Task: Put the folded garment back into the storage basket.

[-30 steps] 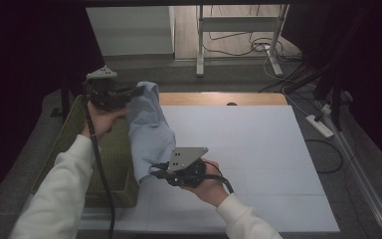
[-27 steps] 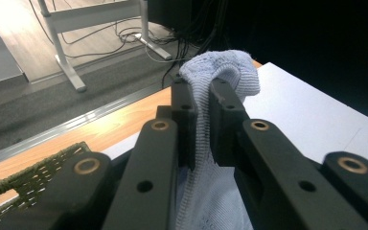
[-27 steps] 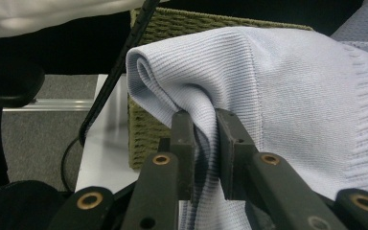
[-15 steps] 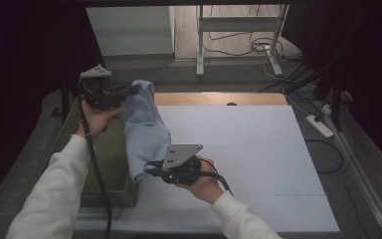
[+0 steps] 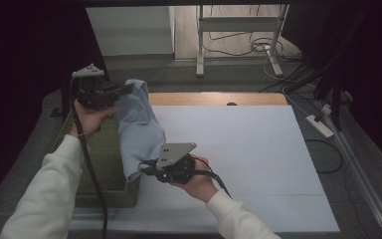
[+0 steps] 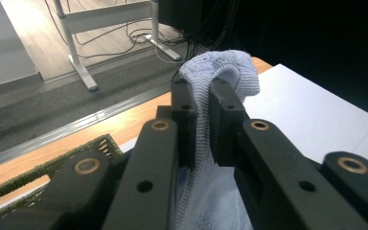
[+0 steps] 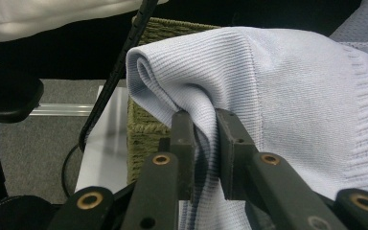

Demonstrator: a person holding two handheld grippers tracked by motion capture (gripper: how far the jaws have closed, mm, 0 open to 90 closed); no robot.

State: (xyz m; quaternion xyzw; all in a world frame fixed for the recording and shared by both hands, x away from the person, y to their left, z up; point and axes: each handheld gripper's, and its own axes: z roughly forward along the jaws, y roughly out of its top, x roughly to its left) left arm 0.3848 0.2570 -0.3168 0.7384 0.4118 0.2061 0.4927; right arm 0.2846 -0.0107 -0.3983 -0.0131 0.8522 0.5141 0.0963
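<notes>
1. Since a second ago, the pale blue knitted cloth (image 5: pixel 138 127) has been lifted higher and drawn a little further out of the olive-green woven basket (image 5: pixel 99 172), with the left gripper (image 5: pixel 124 90) raised and the right gripper (image 5: pixel 146 168) kept at nearly the same place
2. The cloth is now held in the air between the two grippers, hanging above the basket's right edge and the left margin of the white table sheet (image 5: pixel 238 149)
3. The left gripper is clenched on an upper fold of the cloth (image 6: pixel 220 72), which is seen bunched over its jaws
4. The right gripper (image 7: pixel 203 124) is clamped on a lower folded edge of the cloth (image 7: pixel 249 86), with the basket (image 7: pixel 148 129) just behind it
5. The pick-up is judged done: the cloth is out of the basket and gripped at two points
6. Spreading it out and laying it flat on the white sheet is judged to be left; nothing has been laid there yet
7. Beyond the sheet, a wooden table edge (image 5: pixel 214 98) and floor cables (image 5: pixel 258 47) are seen
</notes>
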